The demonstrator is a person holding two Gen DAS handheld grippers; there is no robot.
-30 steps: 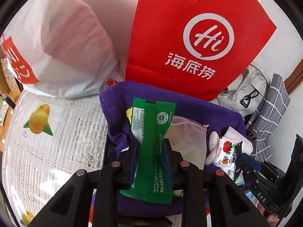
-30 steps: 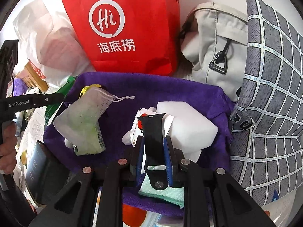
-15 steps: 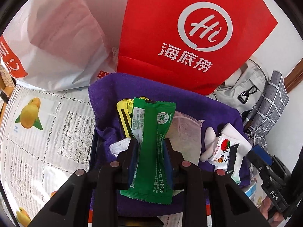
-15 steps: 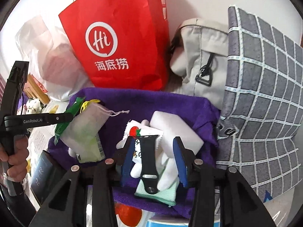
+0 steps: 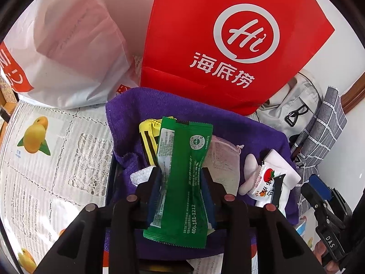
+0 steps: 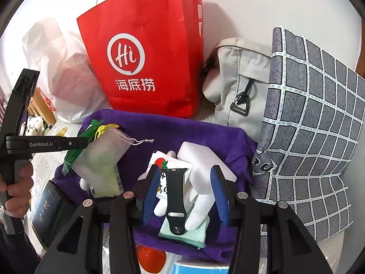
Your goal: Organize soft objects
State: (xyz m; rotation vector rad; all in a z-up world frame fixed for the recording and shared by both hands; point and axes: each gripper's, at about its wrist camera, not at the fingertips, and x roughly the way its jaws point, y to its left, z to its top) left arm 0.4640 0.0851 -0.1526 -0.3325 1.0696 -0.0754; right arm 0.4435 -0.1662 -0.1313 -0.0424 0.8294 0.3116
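Note:
My left gripper [image 5: 181,180] is shut on a green snack packet [image 5: 182,173] and holds it above a purple towel [image 5: 127,114] that lines a container. On the towel lie a yellow pouch [image 5: 148,137], a mesh drawstring bag [image 6: 102,159], a white sponge block [image 6: 203,159], a strawberry sachet [image 6: 163,162], a mint cloth [image 6: 194,235] and a black watch strap [image 6: 174,194]. My right gripper [image 6: 184,189] is open, its fingers either side of the strap, apart from it. The right gripper also shows in the left wrist view [image 5: 319,194].
A red paper bag [image 5: 223,45] and a white plastic bag [image 5: 68,52] stand behind the towel. A grey bag [image 6: 235,86] and a checked cushion [image 6: 314,137] crowd the right side. A lace tablecloth with fruit prints [image 5: 45,159] lies to the left.
My right gripper has opened and let go of the black watch strap, which now lies on the towel, and has pulled back. My left gripper has shifted slightly with the green packet.

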